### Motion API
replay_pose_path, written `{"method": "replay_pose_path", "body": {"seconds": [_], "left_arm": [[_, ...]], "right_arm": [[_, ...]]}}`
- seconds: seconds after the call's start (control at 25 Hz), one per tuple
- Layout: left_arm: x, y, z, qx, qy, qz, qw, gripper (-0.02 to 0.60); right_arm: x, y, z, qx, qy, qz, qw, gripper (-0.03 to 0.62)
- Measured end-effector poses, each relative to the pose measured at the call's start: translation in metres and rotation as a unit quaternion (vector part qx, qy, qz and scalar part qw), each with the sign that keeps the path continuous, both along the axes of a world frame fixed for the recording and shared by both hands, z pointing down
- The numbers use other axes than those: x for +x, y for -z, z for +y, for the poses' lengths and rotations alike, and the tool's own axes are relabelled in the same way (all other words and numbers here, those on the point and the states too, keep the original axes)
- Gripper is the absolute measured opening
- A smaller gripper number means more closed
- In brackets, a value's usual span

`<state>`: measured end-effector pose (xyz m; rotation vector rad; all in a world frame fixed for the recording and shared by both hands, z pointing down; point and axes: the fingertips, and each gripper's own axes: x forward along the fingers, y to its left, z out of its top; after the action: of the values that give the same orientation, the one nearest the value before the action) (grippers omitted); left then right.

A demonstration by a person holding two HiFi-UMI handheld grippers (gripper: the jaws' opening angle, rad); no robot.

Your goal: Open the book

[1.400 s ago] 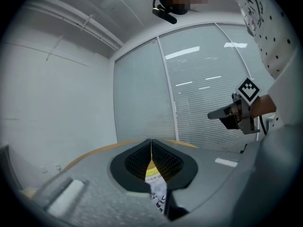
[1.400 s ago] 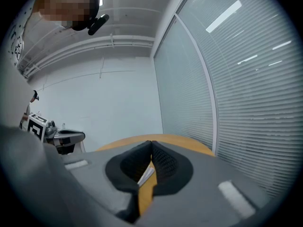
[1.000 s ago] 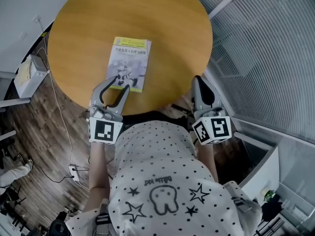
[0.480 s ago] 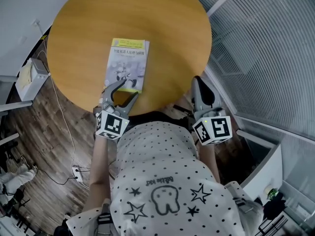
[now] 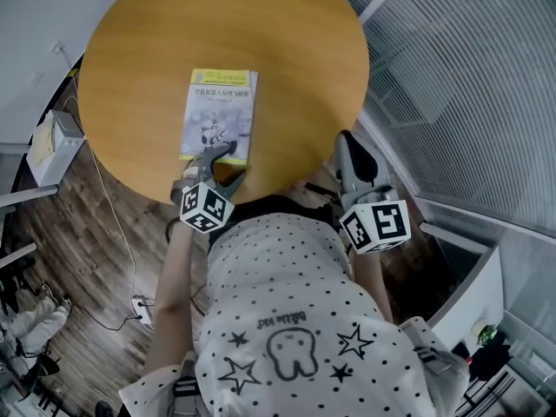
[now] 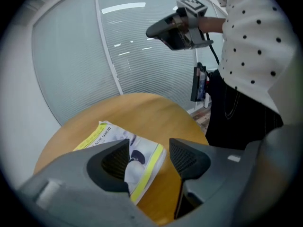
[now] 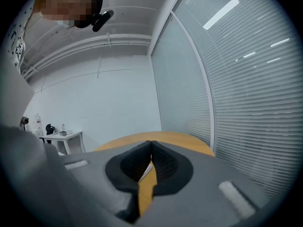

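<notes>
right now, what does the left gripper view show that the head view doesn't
Only left gripper view: the left gripper's jaws opening, with the book's corner showing in the gap, not gripped; the right gripper side-on.
Only head view: the whole closed book cover, the full round table, the wood floor.
Both: book, table, both grippers.

In front of you, the round wooden table (image 5: pixel 295 50) carries a closed book (image 5: pixel 219 114) that lies flat, cover up, near the edge closest to you and a little left of the middle.
</notes>
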<state>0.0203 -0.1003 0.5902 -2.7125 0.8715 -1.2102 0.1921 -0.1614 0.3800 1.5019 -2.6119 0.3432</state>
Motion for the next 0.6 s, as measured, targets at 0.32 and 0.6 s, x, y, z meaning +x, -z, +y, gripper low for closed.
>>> {"method": "replay_pose_path", "body": {"seconds": [0.32, 0.6], "left_arm": [[0.01, -0.038, -0.002, -0.025, -0.011, -0.044, 0.9987, 0.256], [0.003, -0.045, -0.01, -0.039, 0.01, -0.044, 0.9982, 0.233]], "right_arm": [[0.005, -0.002, 0.0, -0.003, -0.004, 0.002, 1.0, 0.004], [0.009, -0.005, -0.001, -0.005, -0.01, 0.004, 1.0, 0.003]]}}
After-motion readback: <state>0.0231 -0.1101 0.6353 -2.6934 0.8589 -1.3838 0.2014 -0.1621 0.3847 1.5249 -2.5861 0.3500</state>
